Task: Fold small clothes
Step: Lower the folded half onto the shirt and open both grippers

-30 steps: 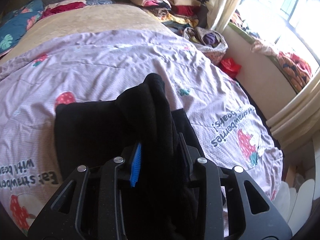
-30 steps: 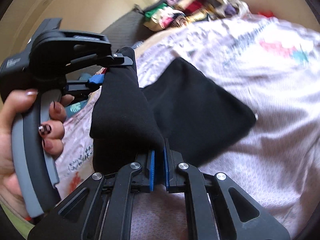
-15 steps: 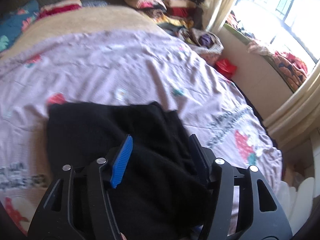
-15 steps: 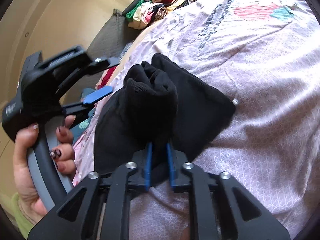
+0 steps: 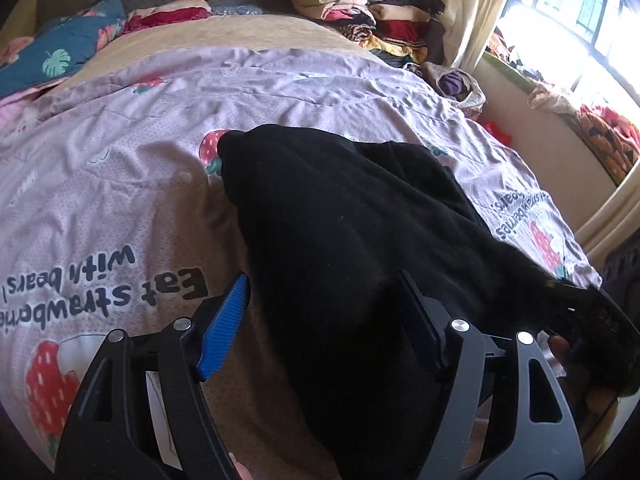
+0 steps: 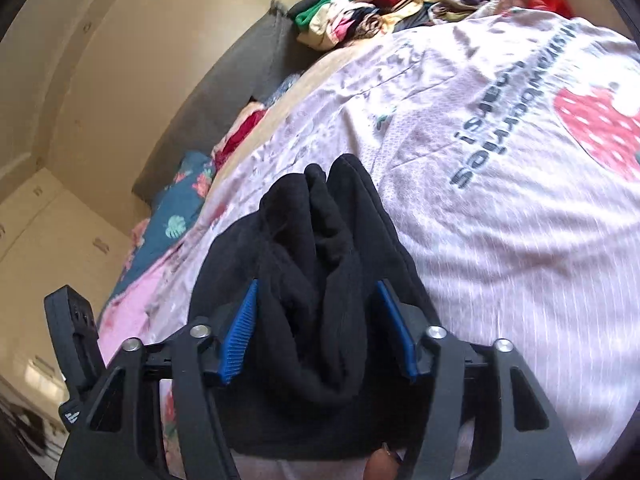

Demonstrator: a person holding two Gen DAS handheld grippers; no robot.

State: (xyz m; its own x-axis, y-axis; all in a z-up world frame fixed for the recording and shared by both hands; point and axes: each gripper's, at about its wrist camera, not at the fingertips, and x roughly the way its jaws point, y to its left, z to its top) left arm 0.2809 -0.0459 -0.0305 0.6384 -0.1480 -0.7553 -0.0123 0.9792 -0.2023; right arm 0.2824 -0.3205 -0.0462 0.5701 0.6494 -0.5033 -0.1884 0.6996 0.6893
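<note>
1. Strawberry bedsheet (image 5: pixel 120 184): carries the black garment (image 5: pixel 340 208), long axis running away from both cameras.
2. Right gripper (image 6: pixel 316 328): jaws spread, bunched folds lying between pads, nearer the bulk.
3. Left gripper (image 5: pixel 324 320): released, cloth draped over one finger.

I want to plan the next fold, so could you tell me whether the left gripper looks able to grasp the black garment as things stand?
Probably yes: the left gripper is open with the black garment bunched between its fingers, nothing blocking.
</note>
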